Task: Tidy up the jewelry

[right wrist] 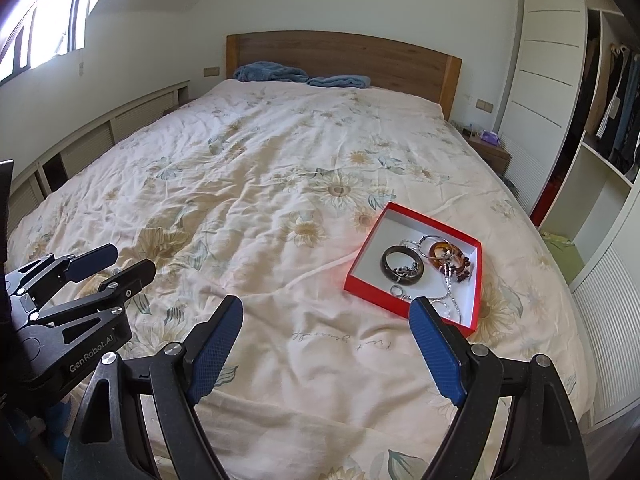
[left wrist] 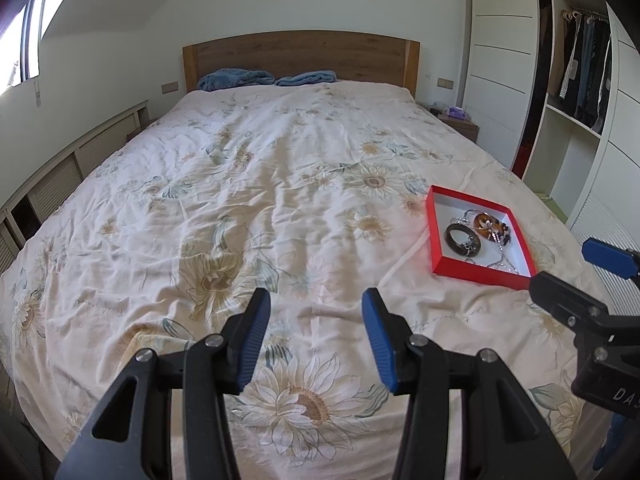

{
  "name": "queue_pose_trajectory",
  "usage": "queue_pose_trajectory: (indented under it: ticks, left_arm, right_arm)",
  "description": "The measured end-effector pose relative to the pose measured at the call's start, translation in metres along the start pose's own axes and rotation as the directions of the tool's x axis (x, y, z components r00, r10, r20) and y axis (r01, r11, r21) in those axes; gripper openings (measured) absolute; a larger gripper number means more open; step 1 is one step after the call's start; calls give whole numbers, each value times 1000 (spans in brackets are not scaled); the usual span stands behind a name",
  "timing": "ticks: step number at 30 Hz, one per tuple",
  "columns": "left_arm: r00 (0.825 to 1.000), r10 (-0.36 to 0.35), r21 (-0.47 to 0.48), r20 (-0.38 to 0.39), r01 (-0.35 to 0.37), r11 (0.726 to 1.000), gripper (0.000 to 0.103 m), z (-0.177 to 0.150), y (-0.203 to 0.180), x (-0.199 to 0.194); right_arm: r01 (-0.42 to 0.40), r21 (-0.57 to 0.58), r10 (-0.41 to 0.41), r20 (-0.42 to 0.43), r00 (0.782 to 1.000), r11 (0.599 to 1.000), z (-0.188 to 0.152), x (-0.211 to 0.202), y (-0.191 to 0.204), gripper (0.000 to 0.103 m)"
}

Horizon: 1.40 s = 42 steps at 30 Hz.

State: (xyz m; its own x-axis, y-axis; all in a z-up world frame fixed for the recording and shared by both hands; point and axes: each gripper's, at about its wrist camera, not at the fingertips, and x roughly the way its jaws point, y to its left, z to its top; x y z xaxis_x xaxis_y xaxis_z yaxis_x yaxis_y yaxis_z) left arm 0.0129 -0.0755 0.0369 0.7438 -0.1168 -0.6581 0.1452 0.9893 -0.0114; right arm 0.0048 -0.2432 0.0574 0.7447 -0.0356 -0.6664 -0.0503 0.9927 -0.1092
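The jewelry is gathered in a shallow red box (right wrist: 414, 268) with a white inside, set on the bed (right wrist: 256, 184) toward its right side. In it a dark bangle (right wrist: 402, 268) lies flat, an amber bangle (right wrist: 442, 254) beside it, with a small ring (right wrist: 396, 290), silver chains (right wrist: 450, 292) and dark beads tangled over them; nothing is seen loose on the flowered cover. The lidless box probably serves as the collecting tray. The right gripper (right wrist: 326, 344) is held just short of the box's near edge, its fingers wide apart and empty. The left gripper (left wrist: 316, 340) is held over bare cover, well apart from the box, fingers likewise apart, nothing between them.
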Motion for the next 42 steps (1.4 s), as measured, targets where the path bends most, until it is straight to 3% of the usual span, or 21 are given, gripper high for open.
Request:
queue_pose_trajectory:
  ticks: [42]
  left_arm:
    - [999,14,30,-39,-12,999,46,-10,-4,14]
  right_arm:
    - [-32,51,34,-46,998,998,-19,24,-16,86]
